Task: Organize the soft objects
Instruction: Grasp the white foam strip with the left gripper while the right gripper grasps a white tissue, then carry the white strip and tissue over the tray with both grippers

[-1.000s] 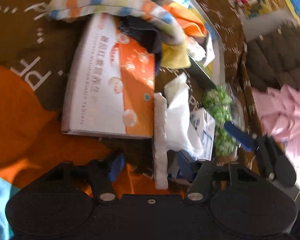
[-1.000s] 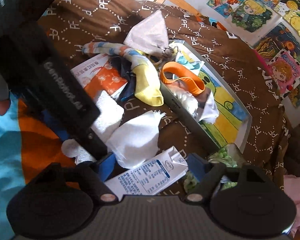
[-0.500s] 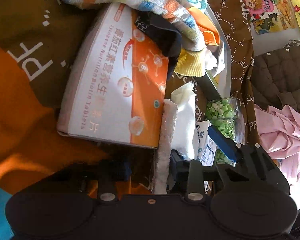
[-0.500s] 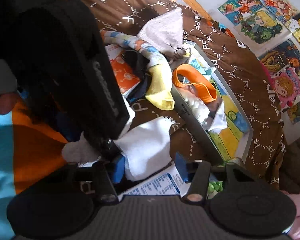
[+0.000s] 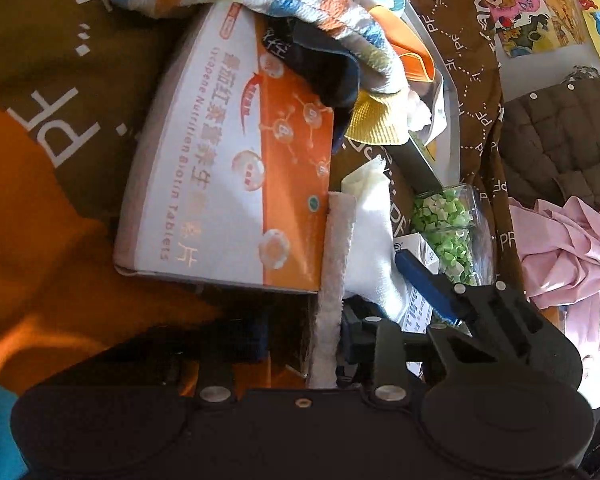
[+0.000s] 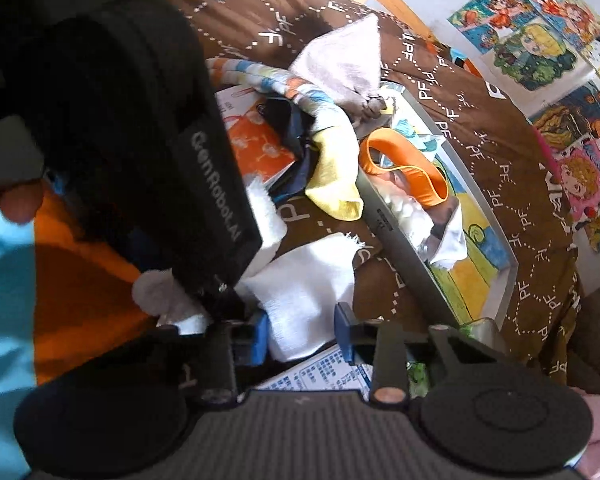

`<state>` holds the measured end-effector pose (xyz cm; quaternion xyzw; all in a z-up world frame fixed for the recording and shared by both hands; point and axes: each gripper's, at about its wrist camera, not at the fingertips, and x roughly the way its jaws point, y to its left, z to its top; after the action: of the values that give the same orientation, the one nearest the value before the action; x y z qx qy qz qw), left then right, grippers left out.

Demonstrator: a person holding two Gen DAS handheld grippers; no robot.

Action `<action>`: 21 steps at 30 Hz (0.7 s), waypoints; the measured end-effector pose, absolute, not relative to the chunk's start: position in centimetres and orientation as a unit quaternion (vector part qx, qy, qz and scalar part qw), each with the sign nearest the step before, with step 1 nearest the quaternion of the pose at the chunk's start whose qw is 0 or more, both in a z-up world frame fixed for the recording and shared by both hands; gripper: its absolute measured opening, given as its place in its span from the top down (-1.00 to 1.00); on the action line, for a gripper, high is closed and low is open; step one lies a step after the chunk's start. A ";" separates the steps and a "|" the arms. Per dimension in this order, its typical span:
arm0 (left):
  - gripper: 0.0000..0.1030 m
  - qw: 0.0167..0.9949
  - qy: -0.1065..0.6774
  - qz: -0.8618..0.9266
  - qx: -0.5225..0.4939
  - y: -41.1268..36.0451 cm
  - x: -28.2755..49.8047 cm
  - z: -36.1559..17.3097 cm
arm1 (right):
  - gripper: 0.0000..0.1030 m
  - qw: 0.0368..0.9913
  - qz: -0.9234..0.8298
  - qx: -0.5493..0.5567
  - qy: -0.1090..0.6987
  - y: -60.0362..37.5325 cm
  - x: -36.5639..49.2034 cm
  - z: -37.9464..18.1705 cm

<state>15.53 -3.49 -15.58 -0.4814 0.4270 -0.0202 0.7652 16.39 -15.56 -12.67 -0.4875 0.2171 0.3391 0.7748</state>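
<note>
- The orange-and-white box (image 5: 228,184) carries "Lycopene Nutrition Biotin Tablets" beside large Chinese characters.
- The brown cloth (image 6: 440,92) repeats white "PF" letters along dotted lines.
- The black body of the left tongs (image 6: 216,188) reads "GenRobot.AI".
- The small carton (image 6: 324,372) bears blue print too fine to read.

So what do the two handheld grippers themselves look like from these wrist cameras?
Both are black two-finger tools with blue fingertip pads, silver screws and two round discs at the base. The right gripper has a ribbed grey centre plate. The left gripper is all black; in the right view its body carries white GenRobot.AI lettering.
</note>
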 end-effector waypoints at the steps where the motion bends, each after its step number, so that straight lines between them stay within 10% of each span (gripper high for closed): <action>1: 0.38 0.766 0.427 -0.021 -0.480 -3.5 15.5 -15.5 | 0.47 0.774 0.337 -0.490 0.218 -15.6 16.4 -12.6; 21: 0.73 0.792 0.432 -0.063 -0.427 -4.6 14.1 -13.8 | 0.85 0.817 0.281 -0.470 0.182 -15.8 15.3 -10.4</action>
<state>14.09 -4.59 -13.84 -0.4267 0.4324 -0.0630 0.7918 15.32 -15.80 -10.36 -0.4699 0.1821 0.2806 0.8169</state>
